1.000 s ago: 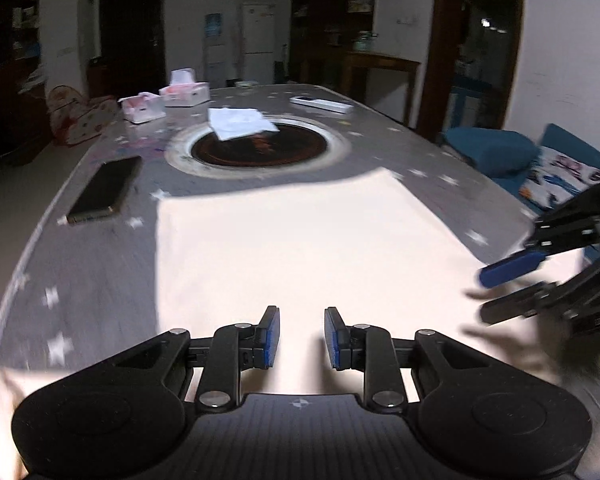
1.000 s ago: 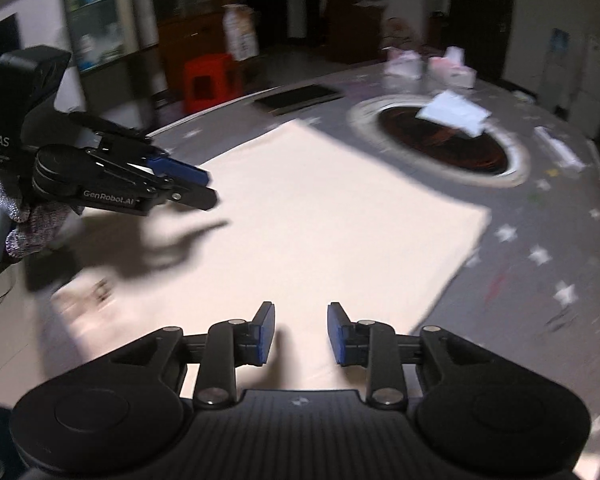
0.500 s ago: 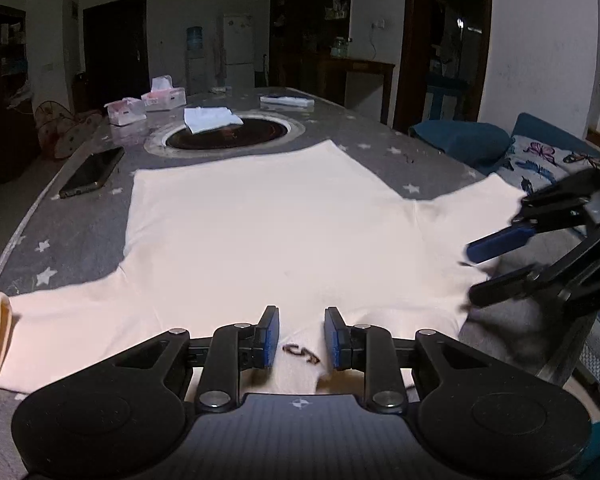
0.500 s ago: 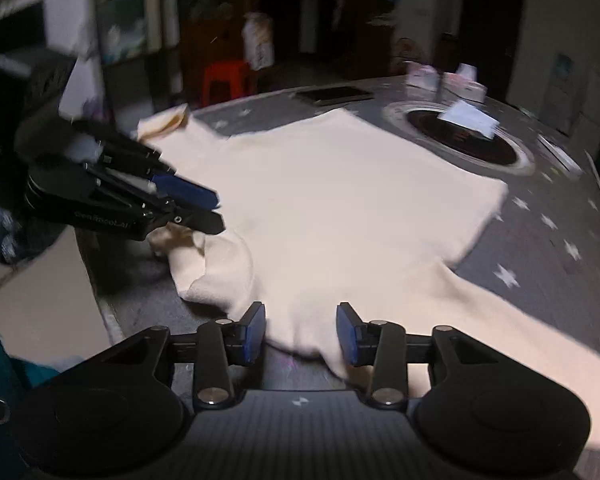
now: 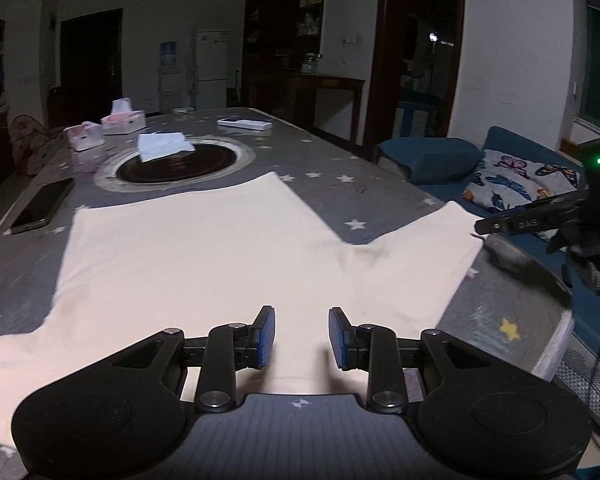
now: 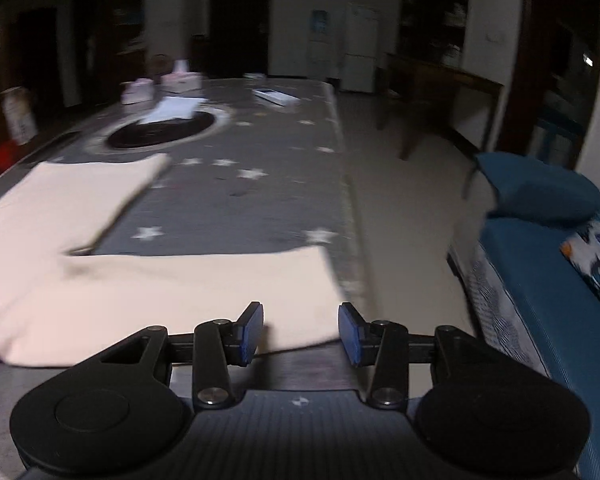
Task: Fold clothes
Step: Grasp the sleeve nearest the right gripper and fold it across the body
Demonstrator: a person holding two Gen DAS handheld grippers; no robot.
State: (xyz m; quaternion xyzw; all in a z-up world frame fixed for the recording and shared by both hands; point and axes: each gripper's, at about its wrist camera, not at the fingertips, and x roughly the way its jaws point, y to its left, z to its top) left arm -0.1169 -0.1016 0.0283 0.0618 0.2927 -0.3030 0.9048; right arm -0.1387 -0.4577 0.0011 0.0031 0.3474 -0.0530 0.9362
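Note:
A cream long-sleeved top (image 5: 204,256) lies spread flat on the grey star-patterned table (image 5: 332,160), sleeves out to both sides. My left gripper (image 5: 302,338) is open and empty, low over the top's near edge at its middle. My right gripper (image 6: 301,330) is open and empty, just short of the right sleeve's cuff (image 6: 204,296) near the table's right edge. In the left wrist view the right gripper (image 5: 540,220) hovers beside the sleeve end.
A round dark inset (image 5: 176,164) with white paper on it sits mid-table. A phone (image 5: 40,208) lies at the left edge. Tissue boxes (image 5: 120,120) and a remote (image 5: 244,123) are at the far end. A blue sofa (image 6: 540,280) stands right of the table.
Both grippers have pulled back from the top. The right gripper swung out to the right sleeve's end. The top now lies flat, its bunched near part smoothed out.

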